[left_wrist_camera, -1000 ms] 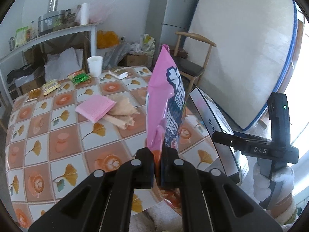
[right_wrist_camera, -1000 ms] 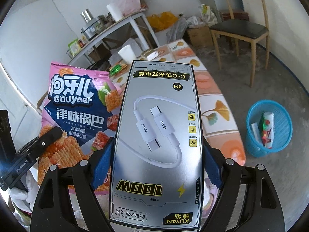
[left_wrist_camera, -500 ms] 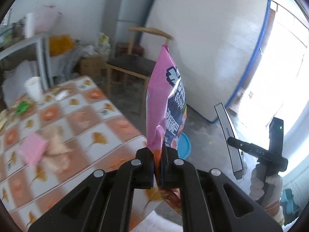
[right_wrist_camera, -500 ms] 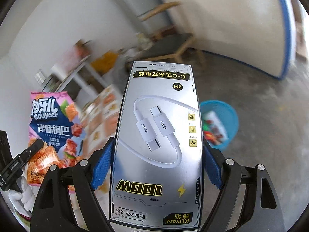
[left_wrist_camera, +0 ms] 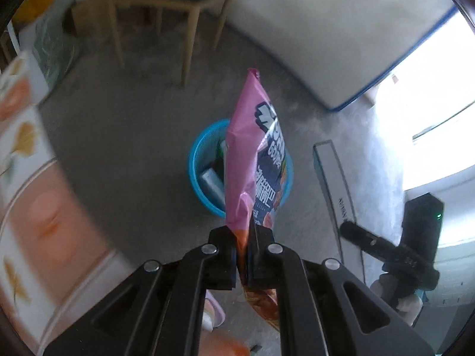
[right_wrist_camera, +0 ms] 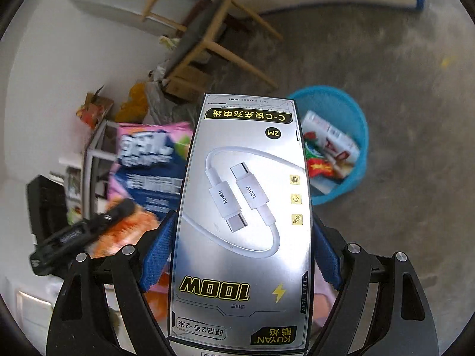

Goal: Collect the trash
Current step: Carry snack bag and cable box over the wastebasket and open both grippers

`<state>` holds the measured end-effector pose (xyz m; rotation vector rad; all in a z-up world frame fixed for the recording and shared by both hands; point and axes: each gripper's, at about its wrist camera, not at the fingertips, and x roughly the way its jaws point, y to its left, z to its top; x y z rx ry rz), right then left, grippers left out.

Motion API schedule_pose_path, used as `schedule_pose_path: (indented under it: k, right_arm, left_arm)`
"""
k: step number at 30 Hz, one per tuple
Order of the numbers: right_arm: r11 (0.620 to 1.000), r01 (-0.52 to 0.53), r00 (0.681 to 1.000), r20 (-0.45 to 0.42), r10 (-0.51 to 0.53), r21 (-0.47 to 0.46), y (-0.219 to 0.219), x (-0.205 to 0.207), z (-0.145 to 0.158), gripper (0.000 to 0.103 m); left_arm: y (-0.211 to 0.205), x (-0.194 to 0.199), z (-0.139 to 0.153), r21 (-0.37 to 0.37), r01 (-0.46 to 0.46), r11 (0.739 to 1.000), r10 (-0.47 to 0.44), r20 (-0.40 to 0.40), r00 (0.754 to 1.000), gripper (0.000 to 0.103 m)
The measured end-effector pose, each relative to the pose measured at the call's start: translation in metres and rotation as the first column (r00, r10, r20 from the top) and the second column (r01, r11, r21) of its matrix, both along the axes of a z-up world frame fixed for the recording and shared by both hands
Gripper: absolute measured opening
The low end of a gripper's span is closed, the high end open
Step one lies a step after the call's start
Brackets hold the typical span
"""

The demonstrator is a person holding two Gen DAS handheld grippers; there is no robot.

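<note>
1. Desk (left_wrist_camera: 32, 195) edge at nine o'clock in the left wrist view.
2. Left gripper (left_wrist_camera: 244, 255) fingers pinch the pink snack bag (left_wrist_camera: 252, 160) above the blue bin (left_wrist_camera: 204, 160) on the floor.
3. Right gripper (right_wrist_camera: 240, 255) fingers clamp the cable box (right_wrist_camera: 243, 213); the bin lies at two o'clock.
</note>
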<state>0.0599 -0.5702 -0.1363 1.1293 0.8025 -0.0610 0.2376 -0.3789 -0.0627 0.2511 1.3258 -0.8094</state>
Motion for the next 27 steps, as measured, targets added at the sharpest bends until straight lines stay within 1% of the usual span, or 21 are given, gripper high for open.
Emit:
schedule_pose_path:
  k: [2, 4, 5, 6, 7, 8, 10, 11, 13, 16, 19, 22, 25, 26, 27]
  right_arm:
    - [0.999, 0.003, 1.000, -0.010, -0.003, 0.043, -0.018, 0.024, -0.021, 0.079]
    - [0.997, 0.001, 1.000, -0.018, 0.000, 0.071, -0.029, 0.043, -0.037, 0.080]
    - [0.998, 0.004, 0.999, -0.032, -0.002, 0.063, -0.038, 0.056, -0.051, 0.081]
    - [0.999, 0.009, 0.999, -0.053, -0.006, 0.047, -0.040, 0.062, -0.060, 0.082]
    - [0.999, 0.023, 0.995, -0.093, -0.020, 0.031, -0.050, 0.063, -0.074, 0.082]
    - [0.999, 0.043, 0.986, -0.162, -0.041, 0.010, -0.056, 0.069, -0.091, 0.083]
    - [0.996, 0.088, 0.972, -0.220, -0.088, -0.010, -0.067, 0.063, -0.108, 0.083]
    - [0.993, 0.118, 0.968, -0.223, -0.118, -0.014, -0.070, 0.058, -0.111, 0.083]
    - [0.991, 0.134, 0.973, -0.190, -0.134, -0.016, -0.070, 0.049, -0.109, 0.083]
    - [0.986, 0.155, 0.971, -0.172, -0.164, -0.064, -0.070, 0.035, -0.100, 0.083]
    - [0.982, 0.170, 0.969, -0.168, -0.183, -0.087, -0.066, 0.022, -0.093, 0.080]
    - [0.977, 0.179, 0.969, -0.152, -0.195, -0.116, -0.062, 0.016, -0.077, 0.077]
    - [0.974, 0.145, 0.976, -0.134, -0.169, -0.177, -0.055, 0.022, -0.060, 0.073]
    - [0.973, 0.132, 0.979, -0.128, -0.158, -0.189, -0.055, 0.028, -0.060, 0.073]
    - [0.972, 0.111, 0.984, -0.117, -0.137, -0.206, -0.046, 0.029, -0.050, 0.073]
  left_arm:
    - [-0.026, 0.011, -0.020, 0.042, 0.016, 0.999, -0.015, -0.010, 1.000, 0.005]
    - [-0.048, 0.021, -0.037, 0.055, 0.019, 0.998, -0.017, -0.024, 1.000, 0.005]
    - [-0.063, 0.026, -0.049, 0.060, 0.030, 0.998, -0.029, -0.031, 0.999, 0.013]
    - [-0.072, 0.029, -0.061, 0.080, 0.040, 0.996, -0.037, -0.041, 0.998, 0.029]
    - [-0.081, 0.031, -0.072, 0.110, 0.035, 0.993, -0.030, -0.051, 0.998, 0.035]
    - [-0.088, 0.034, -0.087, 0.130, 0.019, 0.991, -0.011, -0.067, 0.998, 0.040]
    - [-0.093, 0.039, -0.101, 0.147, 0.009, 0.989, 0.005, -0.093, 0.996, 0.040]
    - [-0.096, 0.040, -0.107, 0.148, 0.000, 0.989, 0.016, -0.110, 0.994, 0.041]
    - [-0.092, 0.039, -0.111, 0.138, 0.000, 0.990, 0.017, -0.120, 0.993, 0.042]
    - [-0.084, 0.045, -0.109, 0.123, 0.011, 0.992, 0.000, -0.095, 0.995, 0.042]
    - [-0.074, 0.041, -0.088, 0.078, 0.003, 0.997, 0.004, -0.080, 0.997, 0.042]
    - [-0.058, 0.035, -0.056, 0.016, -0.009, 1.000, 0.010, -0.057, 0.998, 0.044]
    - [-0.037, 0.029, -0.020, -0.045, -0.004, 0.999, 0.003, -0.023, 1.000, 0.047]
    - [-0.026, 0.025, -0.004, -0.070, -0.001, 0.998, 0.001, -0.007, 1.000, 0.048]
    - [-0.012, 0.021, 0.013, -0.100, -0.003, 0.995, 0.004, 0.011, 1.000, 0.050]
